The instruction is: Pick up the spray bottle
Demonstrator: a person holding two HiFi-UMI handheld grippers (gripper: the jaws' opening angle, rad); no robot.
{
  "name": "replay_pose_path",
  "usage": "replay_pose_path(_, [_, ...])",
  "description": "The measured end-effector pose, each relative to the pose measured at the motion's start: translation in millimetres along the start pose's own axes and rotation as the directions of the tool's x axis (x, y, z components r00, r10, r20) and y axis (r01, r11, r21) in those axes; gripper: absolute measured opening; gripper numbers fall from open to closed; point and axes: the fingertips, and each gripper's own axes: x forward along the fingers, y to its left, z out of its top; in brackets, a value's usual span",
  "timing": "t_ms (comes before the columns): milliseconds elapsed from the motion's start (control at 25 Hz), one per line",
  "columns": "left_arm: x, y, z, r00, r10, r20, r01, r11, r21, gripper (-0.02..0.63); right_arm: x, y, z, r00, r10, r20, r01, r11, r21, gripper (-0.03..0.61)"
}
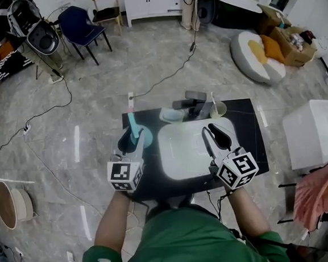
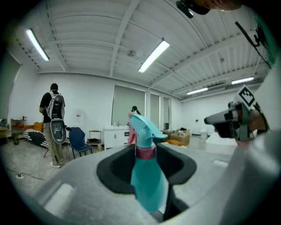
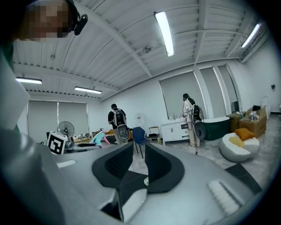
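The teal spray bottle [image 1: 133,126] with a pink collar stands upright between the jaws of my left gripper [image 1: 133,138], which is shut on its body, above the left end of the black table [image 1: 252,144]. In the left gripper view the spray bottle [image 2: 147,176] fills the middle, its nozzle pointing right, with the black pads [image 2: 115,169] around it. My right gripper [image 1: 215,134] hangs over the right side of the white basin [image 1: 180,154]. In the right gripper view its jaws [image 3: 138,154] stand a narrow gap apart with nothing between them.
A cup with a toothbrush [image 1: 216,109], a dark faucet [image 1: 193,101] and a small bowl [image 1: 172,115] stand along the table's far edge. To the right are a white box [image 1: 317,131] and a pink cloth [image 1: 319,191]. Cables [image 1: 48,112] run across the floor.
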Motion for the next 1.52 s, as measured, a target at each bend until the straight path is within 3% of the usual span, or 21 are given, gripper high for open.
replay_pose_path(600, [-29.0,-31.2,87.0,0.990,-0.038,0.139,0.033,0.999,0.036,0.146,-10.0,5.9,46.1,0.998,0.010,0.057,-0.005,0.997,-0.078,0.078])
replay_pose_path(1080, [-47.4,-49.6,171.4,0.958,-0.091,0.273,0.075,0.995,0.067,0.144,-5.1,10.9,97.2,0.992,0.044,0.121,-0.030,0.993,-0.116,0.078])
replay_pose_path(1320, [-55.8,-57.6,187.3,0.945,-0.106,0.308,0.088,0.993,0.074,0.144,-2.2,7.5,100.0,0.991,0.050,0.125,-0.034,0.992,-0.122,0.078])
replay_pose_path(1520, [-51.0,-54.3,183.7,0.948,-0.106,0.300,0.089,0.994,0.069,0.143,3.3,7.7,96.0,0.991,0.058,0.123,-0.043,0.992,-0.120,0.078])
